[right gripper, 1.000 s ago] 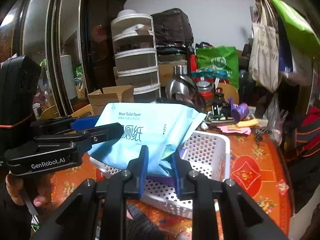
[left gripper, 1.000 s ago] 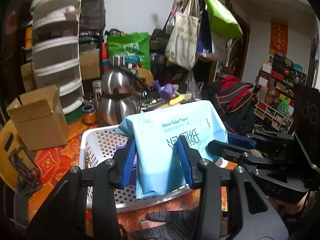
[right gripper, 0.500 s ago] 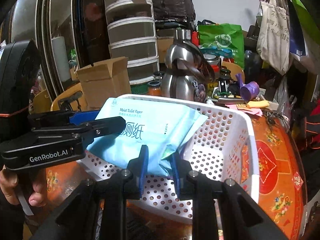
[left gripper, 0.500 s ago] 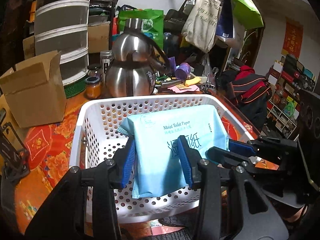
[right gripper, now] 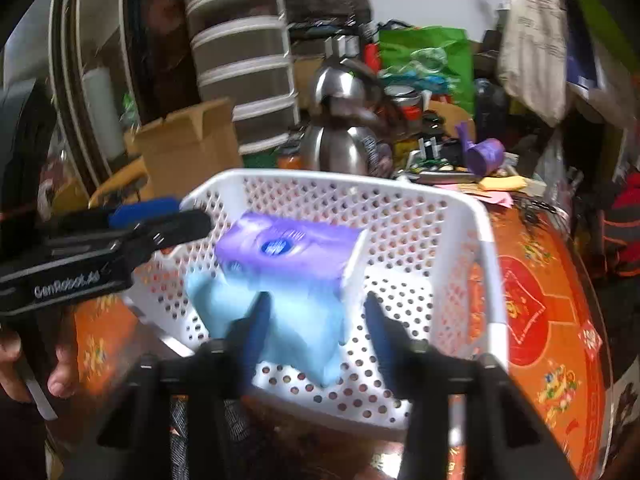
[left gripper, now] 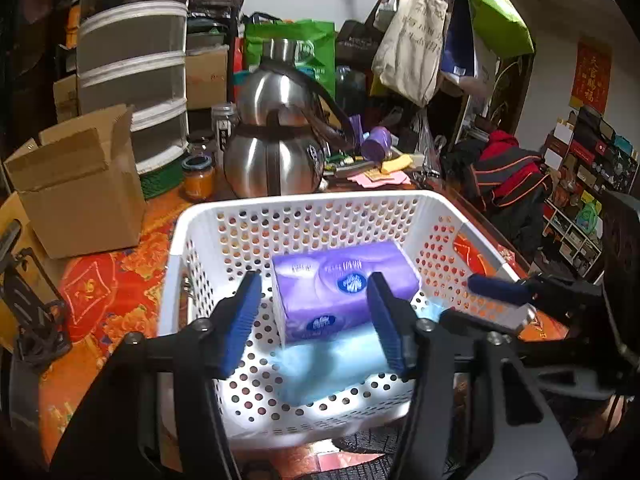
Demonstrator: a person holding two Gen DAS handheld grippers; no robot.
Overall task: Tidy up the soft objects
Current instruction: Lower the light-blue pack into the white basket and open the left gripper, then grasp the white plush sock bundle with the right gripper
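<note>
A white perforated basket (left gripper: 304, 204) (right gripper: 484, 248) stands on the orange patterned table. A purple tissue pack (left gripper: 340, 288) (right gripper: 288, 244) lies inside it. The light blue moist toilet paper pack (left gripper: 332, 368) (right gripper: 280, 320) lies blurred in the basket, in front of the purple pack and partly against it. My left gripper (left gripper: 316, 316) is open above the basket's near side, its jaws wide apart and empty. My right gripper (right gripper: 316, 328) is open too, just above the blue pack. Each gripper shows in the other's view, the right one (left gripper: 496, 292) and the left one (right gripper: 160, 216).
A steel kettle (left gripper: 276, 148) stands behind the basket. A cardboard box (left gripper: 76, 184) sits at the left, with stacked drawers (left gripper: 132, 64) behind it. Bags hang at the back right (left gripper: 412, 40). Small clutter lies on the table behind the basket.
Both grippers have opened and let go of the blue pack, which has dropped into the basket beside the purple pack. The grippers moved lower and closer to the basket.
</note>
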